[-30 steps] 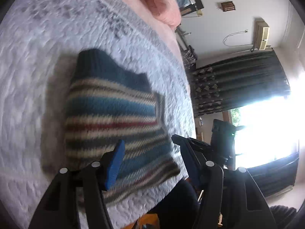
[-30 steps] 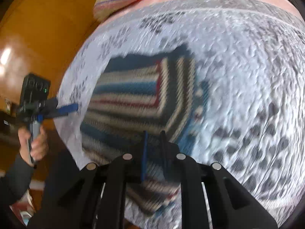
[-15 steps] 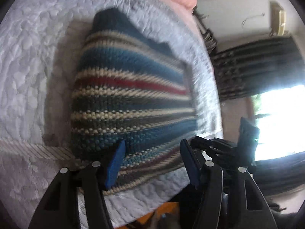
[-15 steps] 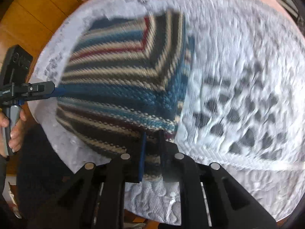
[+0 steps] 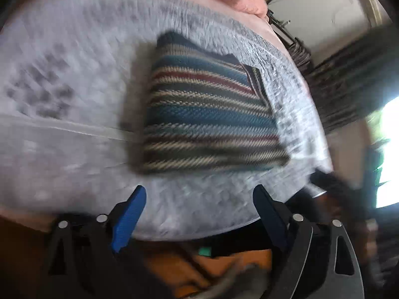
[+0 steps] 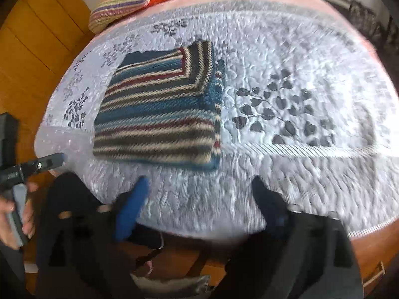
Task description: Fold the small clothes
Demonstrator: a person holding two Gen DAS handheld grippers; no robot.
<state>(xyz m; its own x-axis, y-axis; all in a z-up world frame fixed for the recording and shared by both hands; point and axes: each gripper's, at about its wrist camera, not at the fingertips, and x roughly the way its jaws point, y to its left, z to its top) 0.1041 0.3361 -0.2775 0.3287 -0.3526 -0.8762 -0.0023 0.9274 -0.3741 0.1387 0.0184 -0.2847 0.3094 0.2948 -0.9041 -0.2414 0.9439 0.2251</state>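
My left gripper (image 5: 198, 214) hung released. My right gripper (image 6: 199, 209) gaped too. Folded striped sweater (image 6: 159, 107) lay untouched on the bed (image 6: 286, 57).

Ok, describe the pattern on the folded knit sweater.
Folded knit sweater: horizontal blue, cream, dark grey and maroon stripes; clearest in the right wrist view.

A home bedroom was shown: a quilted bedspread (image 6: 286, 57), stacked pillows (image 6: 119, 2), dark curtains (image 5: 349, 82) and wooden wardrobe panelling (image 6: 32, 44).
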